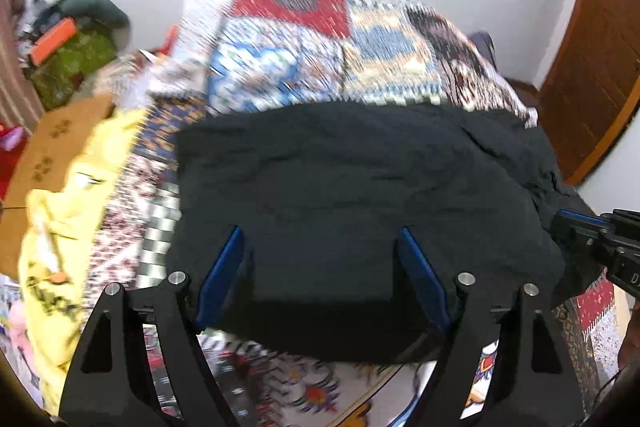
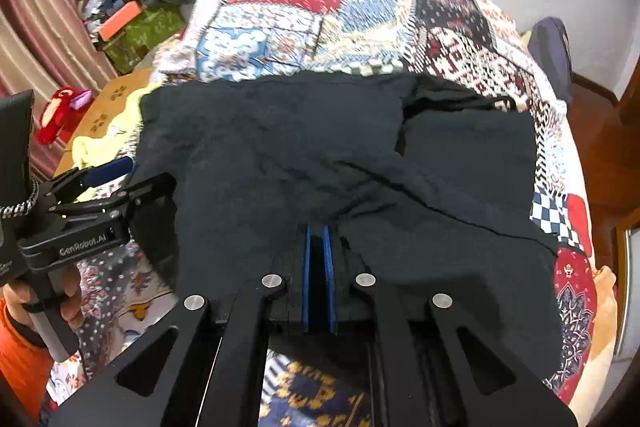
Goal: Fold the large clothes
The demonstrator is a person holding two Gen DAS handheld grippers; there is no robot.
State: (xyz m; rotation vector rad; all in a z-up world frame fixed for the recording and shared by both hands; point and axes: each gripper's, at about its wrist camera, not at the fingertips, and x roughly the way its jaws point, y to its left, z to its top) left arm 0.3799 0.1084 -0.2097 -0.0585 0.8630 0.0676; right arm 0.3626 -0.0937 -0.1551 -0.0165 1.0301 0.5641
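A large black garment (image 1: 340,187) lies spread on a patchwork bedspread (image 1: 300,47), with a fold across its middle. My left gripper (image 1: 320,231) hangs open over its near left part, blue pads wide apart and nothing pinched between them. In the right wrist view the same left gripper (image 2: 132,175) stands open at the black garment's (image 2: 280,147) left edge. My right gripper (image 2: 318,227) is shut on a bunch of the black cloth at the near edge, and creases run out from its tips. It also shows as the right gripper (image 1: 592,231) at the cloth's right side.
A yellow garment (image 1: 60,227) lies left of the black one, over a cardboard box (image 1: 52,147). A red plush toy (image 2: 60,115), a green box (image 2: 144,31) and curtains (image 2: 40,7) fill the left. A wooden door (image 1: 592,67) stands right. A hand with an orange sleeve (image 2: 24,327) holds the left gripper.
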